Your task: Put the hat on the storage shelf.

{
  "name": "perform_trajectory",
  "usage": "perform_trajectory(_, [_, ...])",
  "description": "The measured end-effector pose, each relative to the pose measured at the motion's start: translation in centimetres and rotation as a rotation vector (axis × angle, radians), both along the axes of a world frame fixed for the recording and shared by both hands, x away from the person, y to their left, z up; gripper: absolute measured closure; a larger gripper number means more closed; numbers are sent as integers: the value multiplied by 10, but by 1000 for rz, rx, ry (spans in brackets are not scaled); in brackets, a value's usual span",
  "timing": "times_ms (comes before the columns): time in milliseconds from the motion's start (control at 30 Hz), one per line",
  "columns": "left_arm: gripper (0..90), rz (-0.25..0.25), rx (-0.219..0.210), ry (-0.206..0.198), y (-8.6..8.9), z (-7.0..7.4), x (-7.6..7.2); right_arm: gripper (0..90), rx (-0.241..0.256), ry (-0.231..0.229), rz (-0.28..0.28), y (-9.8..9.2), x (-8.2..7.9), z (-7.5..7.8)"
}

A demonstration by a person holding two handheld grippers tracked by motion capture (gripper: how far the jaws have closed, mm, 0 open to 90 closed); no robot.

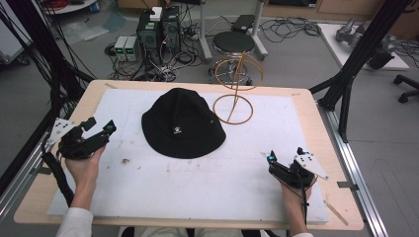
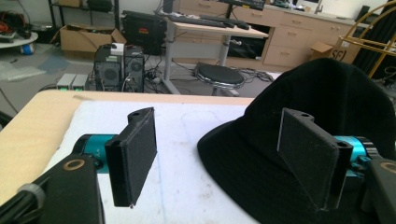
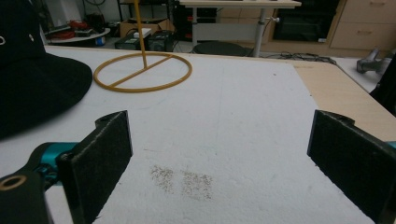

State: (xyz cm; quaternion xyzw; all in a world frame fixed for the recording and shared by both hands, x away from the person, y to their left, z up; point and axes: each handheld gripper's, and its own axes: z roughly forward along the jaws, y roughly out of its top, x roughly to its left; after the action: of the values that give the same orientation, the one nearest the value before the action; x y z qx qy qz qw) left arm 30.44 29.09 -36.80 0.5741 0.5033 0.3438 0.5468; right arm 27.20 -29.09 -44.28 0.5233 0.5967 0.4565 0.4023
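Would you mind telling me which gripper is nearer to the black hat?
Left. The left gripper sits just off the black hat's left brim; the right gripper is farther away, toward the front right.

On the table: 1 black bucket hat (image 1: 182, 123), 1 gold wire stand (image 1: 234, 94), 1 white mat (image 1: 207, 182). 2 handheld grippers: left gripper (image 1: 99, 127), right gripper (image 1: 285, 154), 2 jaws ea. On the floor behind: 1 round stool (image 1: 233, 43), 2 dark PC towers (image 1: 159, 27), approx. 2 small grey boxes (image 1: 126, 48), though it's blurry back there.
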Motion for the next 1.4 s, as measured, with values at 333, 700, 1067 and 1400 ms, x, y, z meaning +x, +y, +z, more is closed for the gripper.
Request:
perform_trajectory(333, [291, -67, 8, 71, -23, 10, 27, 57, 6, 0, 23, 1, 0, 0])
perform_trajectory(700, [294, -135, 77, 93, -50, 25, 50, 57, 12, -5, 27, 0, 0, 0])
perform_trajectory(1067, [294, -201, 137, 156, -71, 41, 77, 57, 19, -7, 24, -1, 2, -1])
perform_trajectory(1400, [284, -278, 153, 228, -113, 27, 100, 57, 27, 3, 17, -1, 2, -1])
